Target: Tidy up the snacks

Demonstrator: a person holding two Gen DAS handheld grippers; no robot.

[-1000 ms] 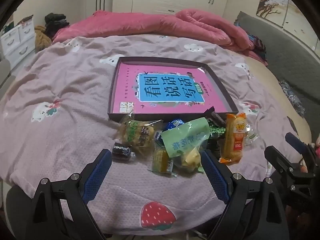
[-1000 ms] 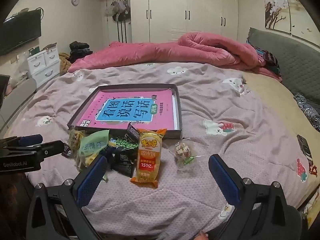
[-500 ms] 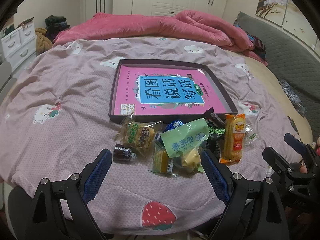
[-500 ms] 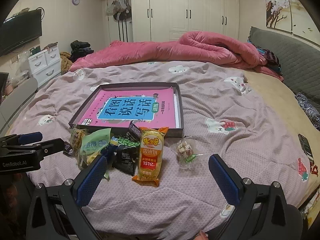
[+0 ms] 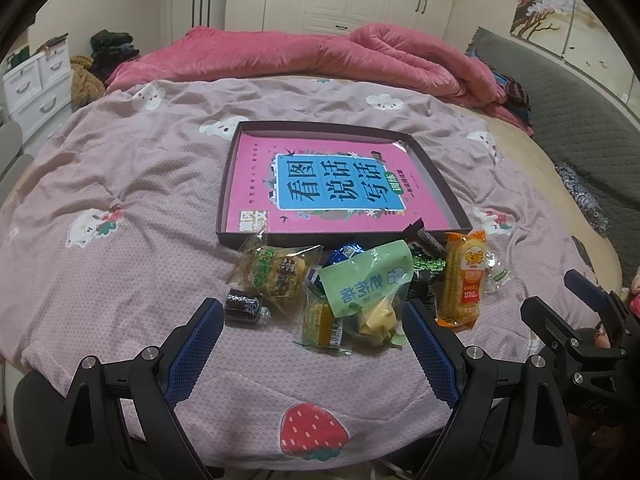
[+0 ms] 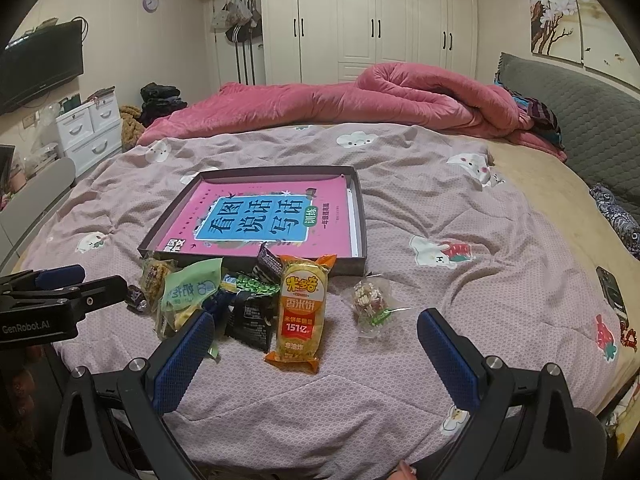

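A pile of wrapped snacks lies on the bed in front of a shallow dark box (image 5: 222,196) (image 6: 362,236) that holds a pink book (image 5: 320,176) (image 6: 264,216). In the pile are a green packet (image 5: 368,280) (image 6: 188,288), an orange rice-cracker pack (image 5: 464,280) (image 6: 302,312), a clear-wrapped cake (image 5: 276,272), a small dark candy (image 5: 242,306), a black packet (image 6: 250,320) and a clear candy bag (image 6: 370,300). My left gripper (image 5: 312,344) is open just short of the pile. My right gripper (image 6: 316,356) is open near the orange pack. Both are empty.
A rolled pink quilt (image 6: 340,100) lies across the far side of the bed. A grey headboard (image 6: 592,120) is at the right. White drawers (image 6: 92,128) and a wardrobe (image 6: 376,20) stand behind. A phone (image 6: 610,288) lies on the sheet at the right.
Both cameras have drawn back and risen slightly, so the box and snacks sit a bit lower in view. The snacks have not moved and both grippers stay open.
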